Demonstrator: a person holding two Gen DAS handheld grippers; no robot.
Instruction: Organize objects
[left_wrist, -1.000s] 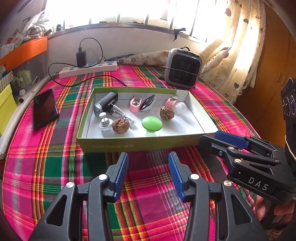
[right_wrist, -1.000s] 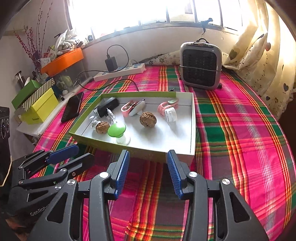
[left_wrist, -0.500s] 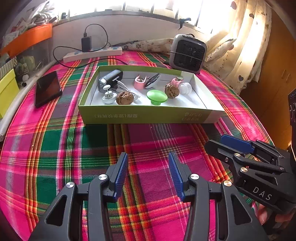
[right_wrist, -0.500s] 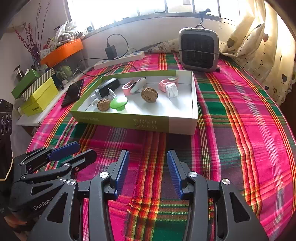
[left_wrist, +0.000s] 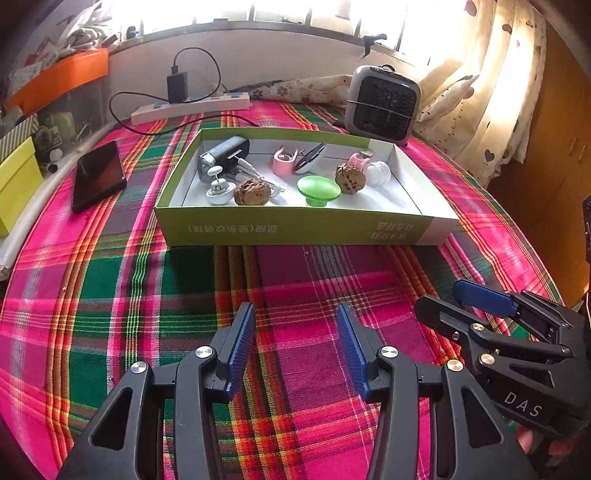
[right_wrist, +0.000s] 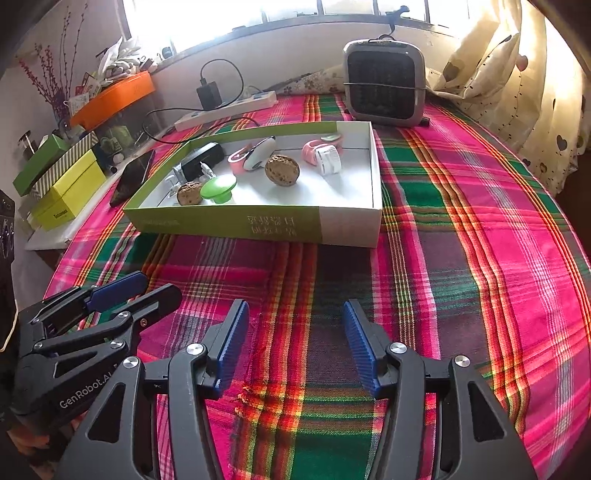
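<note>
Shallow green cardboard box with white inside (left_wrist: 295, 225) sits on the bench under a pink-and-green plaid cloth (left_wrist: 147, 295); landmark for all below.

Inside the box: black rectangular gadget (left_wrist: 223, 157) at the far left corner, small white knobbed piece (left_wrist: 218, 186) in front of it, brown wrinkled walnut (left_wrist: 250, 191) beside that. Round green plastic cap (left_wrist: 318, 189) near the middle, second brown walnut (left_wrist: 349, 178) just right of it, touching or nearly so. White ridged roll (left_wrist: 377, 172) right of that walnut. Pink clip (left_wrist: 282, 162) and a white-and-black oval piece (left_wrist: 309, 158) toward the back wall.

Behind the box: grey square fan heater (left_wrist: 382, 105) at right, white power strip (left_wrist: 192, 108) at left. Black phone (left_wrist: 98, 175) lies left of the box.

Left gripper (left_wrist: 295, 345) hovers above the cloth, well in front of the box, fingers spread, nothing between them. Right gripper (right_wrist: 295, 341) likewise in front of the box, fingers apart and empty.
</note>
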